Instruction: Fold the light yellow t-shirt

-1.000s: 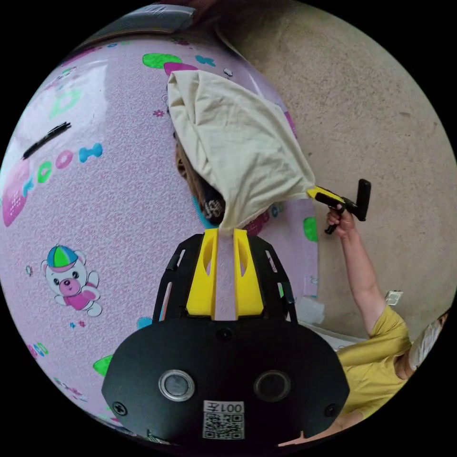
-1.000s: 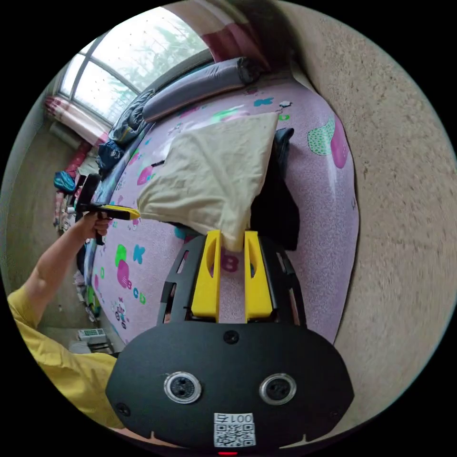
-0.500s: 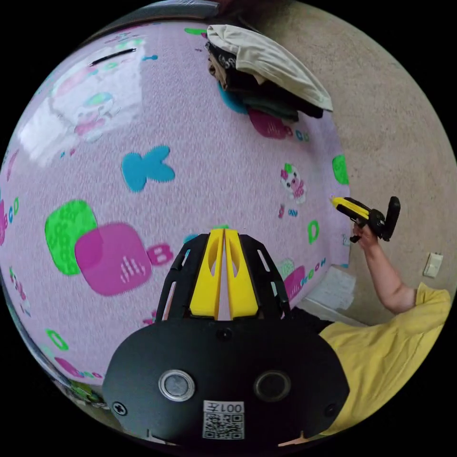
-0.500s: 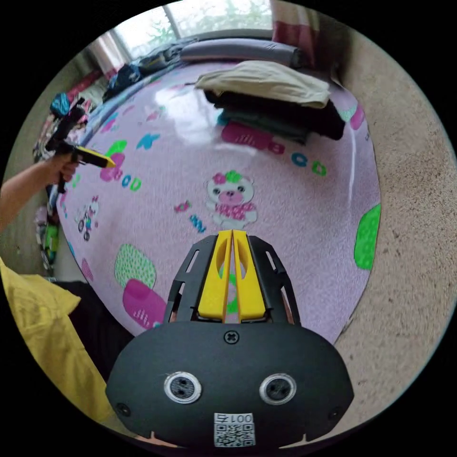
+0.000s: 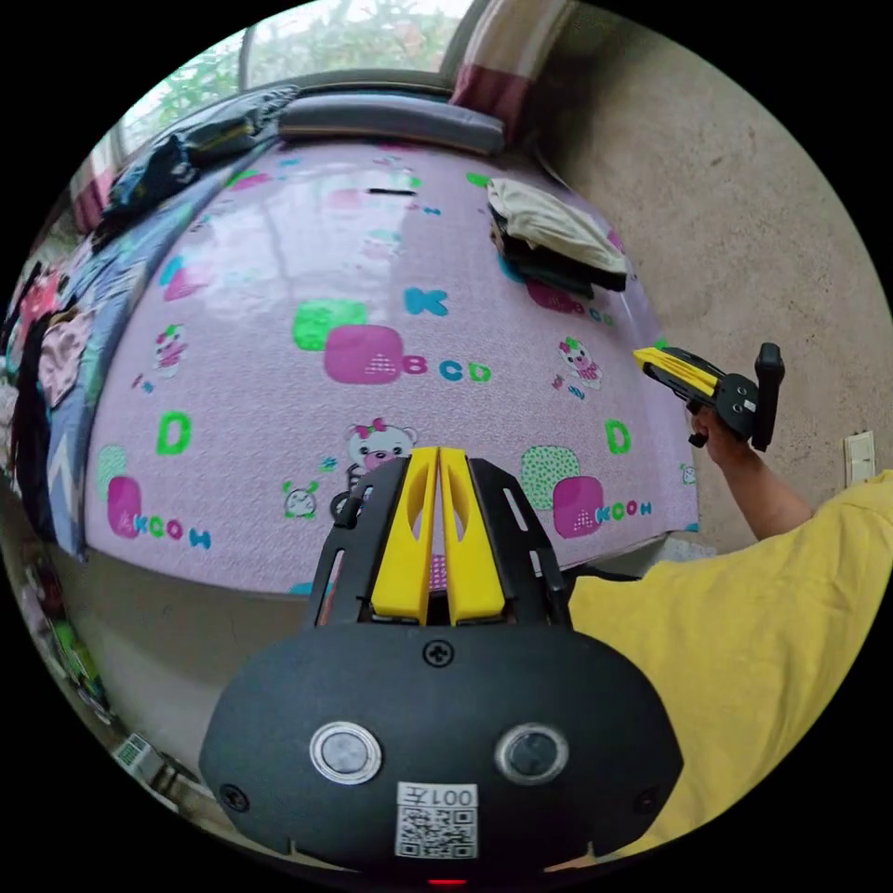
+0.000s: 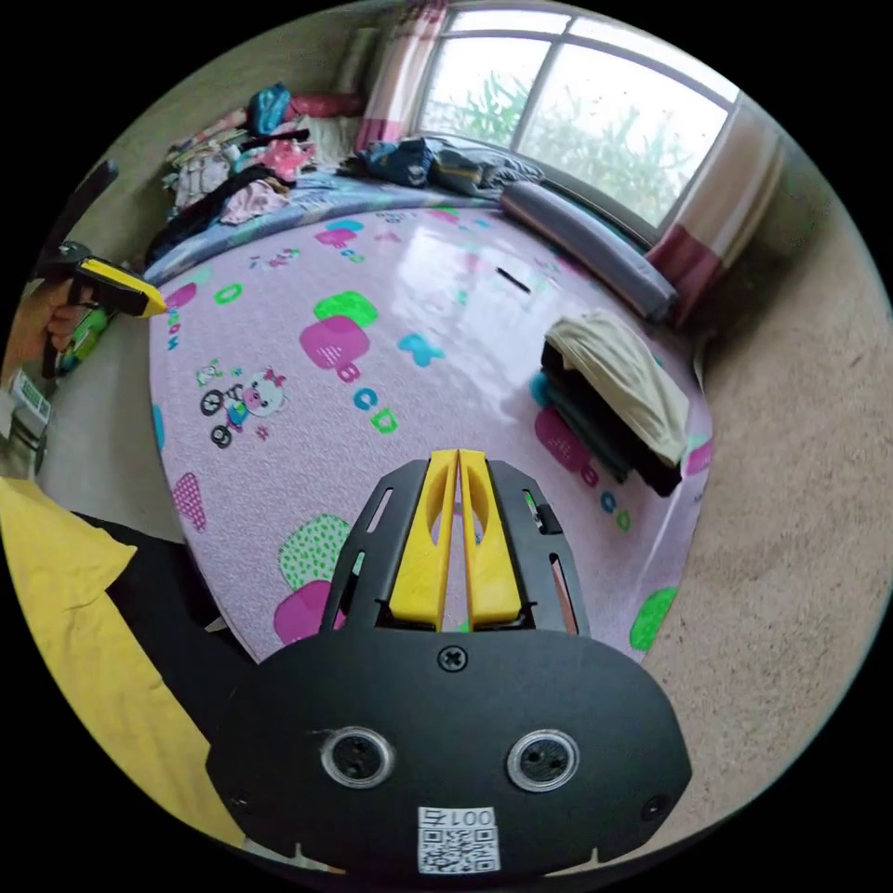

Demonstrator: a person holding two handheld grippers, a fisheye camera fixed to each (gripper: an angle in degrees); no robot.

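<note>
The folded light yellow t-shirt lies on top of a stack of dark folded clothes at the far right of the pink mat; the right gripper view has the t-shirt on that stack too. My left gripper is shut and empty, well back from the stack, over the mat's near edge. My right gripper is shut and empty as well. The right gripper is held up in a hand in the left gripper view. The left gripper appears at the left of the right gripper view.
A pink cartoon-printed mat covers the bed. A grey bolster lies along the window side. Piles of loose clothes sit at the far end. A rough beige wall borders the mat. The person wears a yellow shirt.
Both grippers let go of the yellow t-shirt, which now rests on the stack. Both have shut and drawn back far from it, so the views take in the whole bed.
</note>
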